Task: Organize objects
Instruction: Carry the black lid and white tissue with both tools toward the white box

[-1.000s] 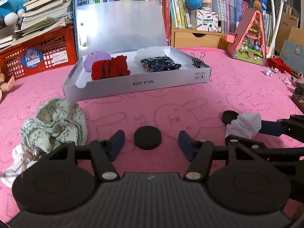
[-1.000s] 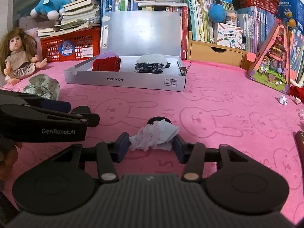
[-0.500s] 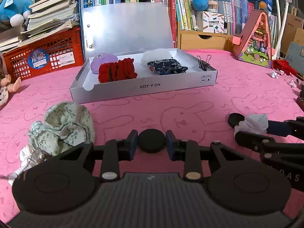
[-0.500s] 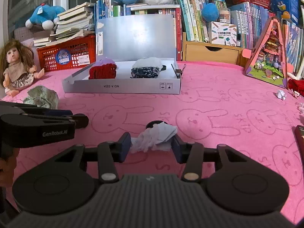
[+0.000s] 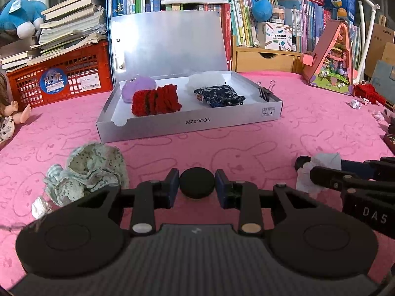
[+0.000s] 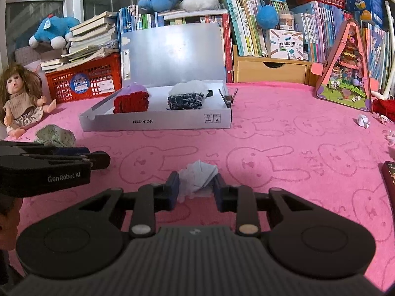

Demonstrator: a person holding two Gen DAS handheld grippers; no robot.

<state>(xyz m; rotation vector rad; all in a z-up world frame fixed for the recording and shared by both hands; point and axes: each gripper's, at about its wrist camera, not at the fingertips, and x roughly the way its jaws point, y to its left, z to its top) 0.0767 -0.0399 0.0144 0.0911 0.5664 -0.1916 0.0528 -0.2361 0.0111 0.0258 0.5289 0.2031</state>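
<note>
In the left wrist view, the left gripper [image 5: 197, 185] has its jaws clamped on a black round puck [image 5: 197, 182] that sits low on the pink surface [image 5: 246, 148]; each blue pad touches one side of the puck. The grey box [image 5: 187, 123] lies open farther back, its lid standing upright behind it, and a wide bare strip of pink cloth separates its front wall from the puck. Inside the box, a red knitted bundle [image 5: 155, 100] and a purple plush [image 5: 138, 87] fill the left part, a dark patterned pouch [image 5: 218, 96] and a white fluffy piece [image 5: 205, 81] the middle, and binder clips [image 5: 265, 91] rest against the right wall. In front of the box's left corner sits a crumpled floral cloth [image 5: 93, 170], just beside the left gripper. The right gripper [image 5: 321, 172] enters from the right edge, holding a white crumpled tissue [image 5: 321, 165]. In the right wrist view, the right gripper [image 6: 196, 185] has just been closing its jaws, which now squeeze the white crumpled tissue [image 6: 197, 177] between both pads. The grey box [image 6: 158, 122] stands well ahead, with open pink surface [image 6: 271, 148] between its front edge and the tissue and more free room to its right. The left gripper [image 6: 98, 159] lies in front of the box's left corner, near the floral cloth [image 6: 55, 135].
</note>
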